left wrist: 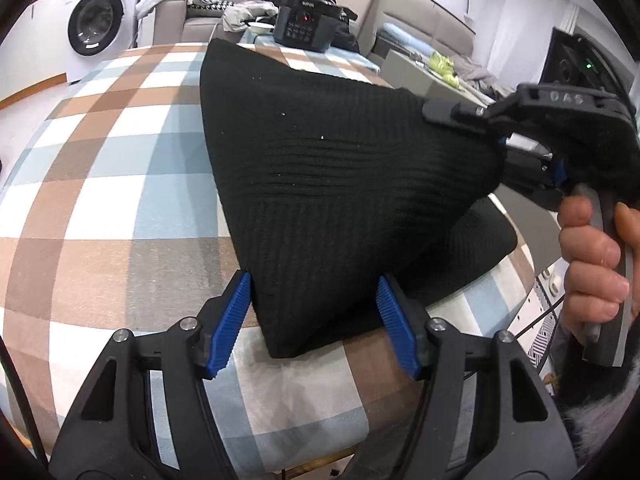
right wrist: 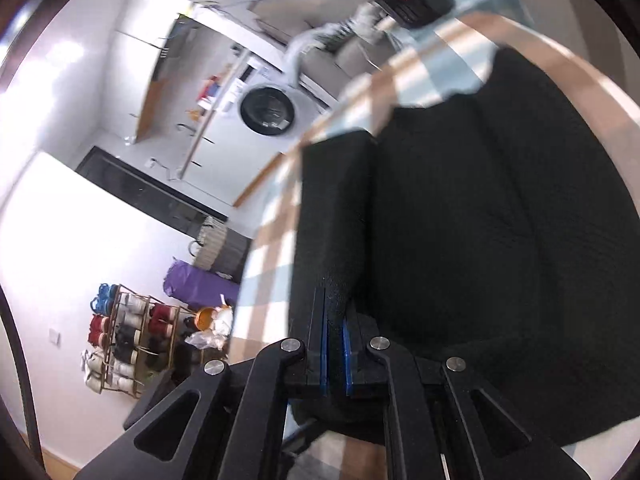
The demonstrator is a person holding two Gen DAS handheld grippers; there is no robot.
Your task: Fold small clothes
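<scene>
A black knitted garment [left wrist: 320,184] lies on the checked tablecloth [left wrist: 120,184], with its right side lifted off the table. My left gripper [left wrist: 314,322] is open, its blue pads [left wrist: 230,324] on either side of the garment's near corner. My right gripper [left wrist: 500,148] is shut on the garment's right edge and holds it up. In the right wrist view the right gripper [right wrist: 335,354] pinches a fold of the black garment [right wrist: 480,220] between its blue pads.
A black appliance [left wrist: 304,24] stands at the table's far edge. A washing machine [left wrist: 96,20] is at the back left, a sofa with clothes [left wrist: 440,52] behind. A shoe rack [right wrist: 128,340] stands on the floor. The table's near edge [left wrist: 304,460] is close.
</scene>
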